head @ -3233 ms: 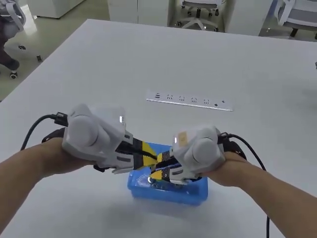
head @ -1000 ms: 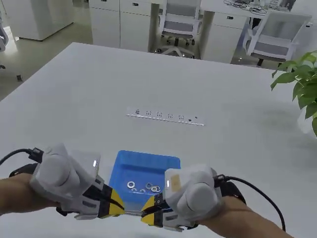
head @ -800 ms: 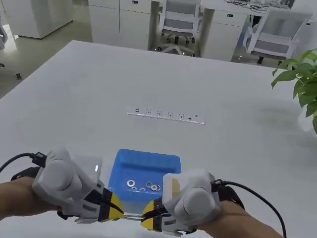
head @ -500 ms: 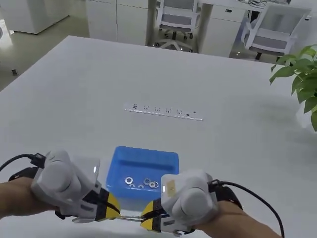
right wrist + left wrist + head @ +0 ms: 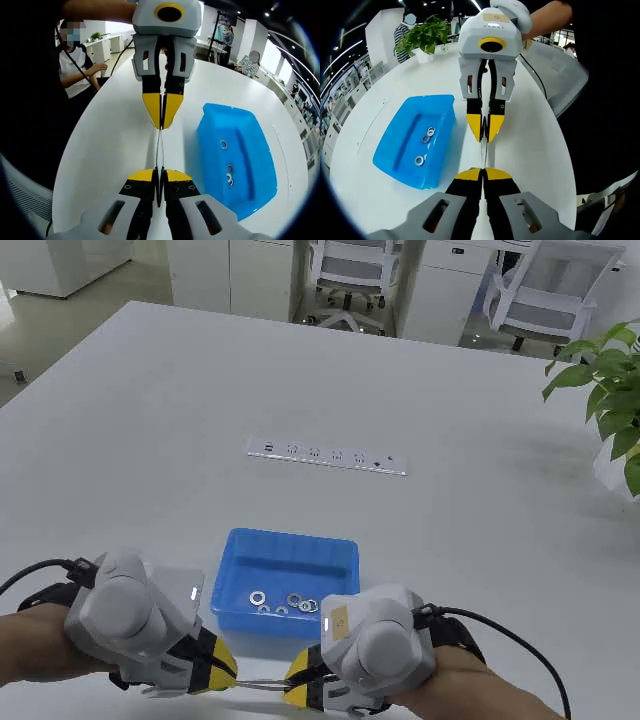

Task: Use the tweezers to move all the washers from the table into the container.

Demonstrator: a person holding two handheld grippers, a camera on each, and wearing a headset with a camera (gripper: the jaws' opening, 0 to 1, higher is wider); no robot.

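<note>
The blue container [image 5: 288,558] sits on the white table with several washers [image 5: 284,602] in it. Just in front of its near wall, my left gripper [image 5: 228,678] and right gripper [image 5: 292,687] point at each other, tip to tip. Thin metal tweezers [image 5: 262,685] span the short gap, and each gripper is shut on one end. In the left gripper view my jaws [image 5: 483,171] pinch the tweezers [image 5: 483,152], with the container [image 5: 400,150] to the left. The right gripper view has my jaws [image 5: 158,172] on the tweezers [image 5: 159,145], with the container [image 5: 250,150] to the right.
A white power strip [image 5: 326,456] lies on the table beyond the container. A green plant [image 5: 605,380] stands at the right edge, and office chairs [image 5: 345,270] are past the far edge. The table's near edge runs close under my hands.
Both grippers have drawn back from over the container to its near side, still holding the tweezers between them. The head camera has tilted up, so the whole scene shifted.
</note>
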